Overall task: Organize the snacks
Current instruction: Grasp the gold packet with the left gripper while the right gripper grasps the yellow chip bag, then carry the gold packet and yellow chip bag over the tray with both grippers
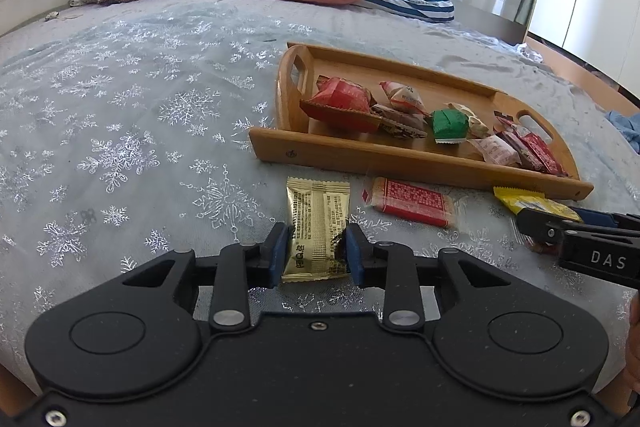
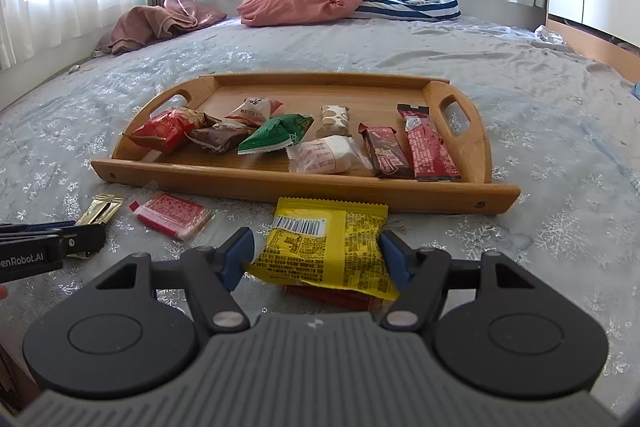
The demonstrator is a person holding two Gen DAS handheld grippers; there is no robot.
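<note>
While both grippers work the near edge of the bed:
Left gripper (image 1: 317,249): pads pinched on gold packet (image 1: 317,227), left of red packet (image 1: 410,201).
Right gripper (image 2: 318,259): jaws partly apart around yellow packet (image 2: 326,247); grip uncertain.
Tray (image 2: 304,183): just beyond, holding several snacks.

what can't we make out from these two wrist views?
- Red packet under the yellow packet, right wrist view: mostly covered, kind unreadable.
- Right gripper: whether the pads press on the yellow packet is unclear.
- Print on the gold packet in the left gripper: too small.
- Tray snacks, left wrist view: overlapping, some partly hidden.
</note>
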